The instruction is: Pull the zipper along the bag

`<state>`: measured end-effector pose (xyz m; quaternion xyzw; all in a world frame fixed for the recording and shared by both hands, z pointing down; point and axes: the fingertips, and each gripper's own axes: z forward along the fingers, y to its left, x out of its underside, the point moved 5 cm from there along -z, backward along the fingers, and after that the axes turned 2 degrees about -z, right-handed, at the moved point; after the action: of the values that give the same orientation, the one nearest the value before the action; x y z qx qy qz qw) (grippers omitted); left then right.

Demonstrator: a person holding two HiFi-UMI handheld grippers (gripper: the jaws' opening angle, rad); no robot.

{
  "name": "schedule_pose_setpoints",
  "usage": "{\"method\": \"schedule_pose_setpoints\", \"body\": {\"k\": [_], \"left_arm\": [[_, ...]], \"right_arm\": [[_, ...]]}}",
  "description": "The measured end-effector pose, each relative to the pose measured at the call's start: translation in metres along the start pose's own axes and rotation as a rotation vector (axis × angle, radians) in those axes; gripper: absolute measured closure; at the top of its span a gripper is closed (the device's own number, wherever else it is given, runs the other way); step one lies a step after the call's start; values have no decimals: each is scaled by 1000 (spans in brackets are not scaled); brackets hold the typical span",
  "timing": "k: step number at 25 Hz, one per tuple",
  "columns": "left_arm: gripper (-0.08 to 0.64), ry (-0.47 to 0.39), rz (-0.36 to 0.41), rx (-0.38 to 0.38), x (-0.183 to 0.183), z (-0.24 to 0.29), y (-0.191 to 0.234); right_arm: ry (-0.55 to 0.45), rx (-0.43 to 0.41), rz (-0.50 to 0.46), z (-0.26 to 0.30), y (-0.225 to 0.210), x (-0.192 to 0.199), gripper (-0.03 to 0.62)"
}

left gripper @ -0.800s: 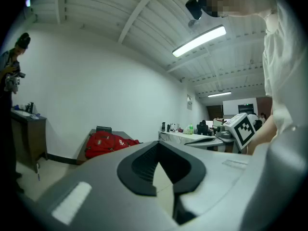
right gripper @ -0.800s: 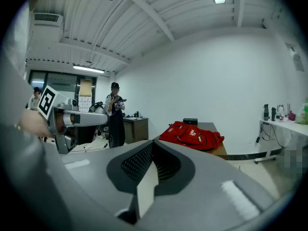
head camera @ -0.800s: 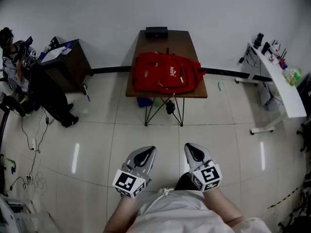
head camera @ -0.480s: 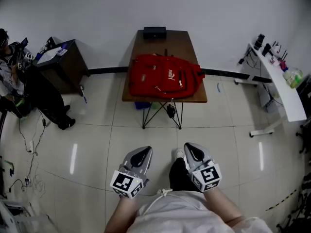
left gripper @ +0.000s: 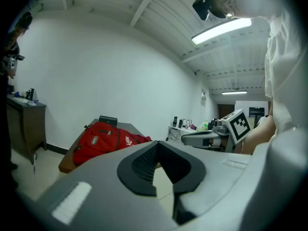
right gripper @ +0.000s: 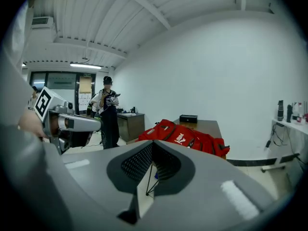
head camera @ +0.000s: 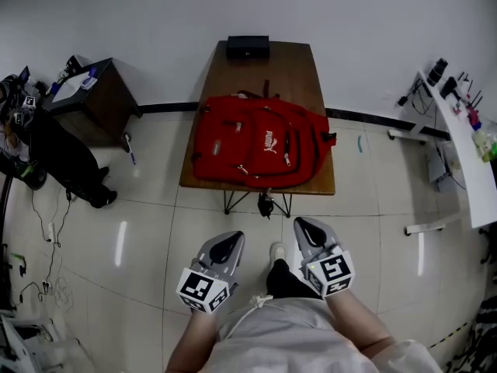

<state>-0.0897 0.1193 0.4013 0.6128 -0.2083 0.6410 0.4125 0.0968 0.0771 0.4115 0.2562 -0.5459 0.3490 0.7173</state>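
Observation:
A red backpack [head camera: 256, 150] lies flat on a brown table [head camera: 272, 68] ahead of me, filling the table's near half. Its zippers run across the front panel, too small to make out the pulls. Both grippers are held low in front of my body, well short of the table. My left gripper [head camera: 225, 249] is shut with nothing in it, and my right gripper [head camera: 307, 233] is likewise shut and empty. The backpack [left gripper: 103, 138] shows far beyond the closed jaws in the left gripper view, and the backpack [right gripper: 180, 136] shows likewise in the right gripper view.
A small black box [head camera: 248, 47] sits at the table's far end by the wall. A dark cabinet [head camera: 89, 99] and a person [head camera: 31, 142] are at the left, with cables [head camera: 46, 231] on the tiled floor. A white desk [head camera: 458, 138] stands at the right.
The table and backpack have come nearer and look larger in the head view. Both grippers stay shut in the same place before my body.

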Motion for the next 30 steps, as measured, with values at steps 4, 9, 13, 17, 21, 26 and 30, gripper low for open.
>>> {"method": "schedule_pose_setpoints", "body": {"k": [4,9,13,17,21,26,30], "left_arm": [[554,27,-8,-19,-13,70,23],[554,54,-49,-36,-19,135,51],[554,128,-29,-39,-13,172,69],[554,216,12,3,0,203,83],[554,275,15,63,13,240,100],[554,361,-28,147,29,279,117],[554,427,-22,115,34,295,131]], "right_arm": [[18,-16,-14,45,-63,-13,586],[71,-18,15,89,-125,-12,586],[128,-26,18,121,-156,-4,586],[207,-53,-2,147,-167,12,585],[259,-68,-55,173,-171,28,584],[332,-106,-25,202,-173,47,584],[395,-160,17,217,-164,59,535]]}}
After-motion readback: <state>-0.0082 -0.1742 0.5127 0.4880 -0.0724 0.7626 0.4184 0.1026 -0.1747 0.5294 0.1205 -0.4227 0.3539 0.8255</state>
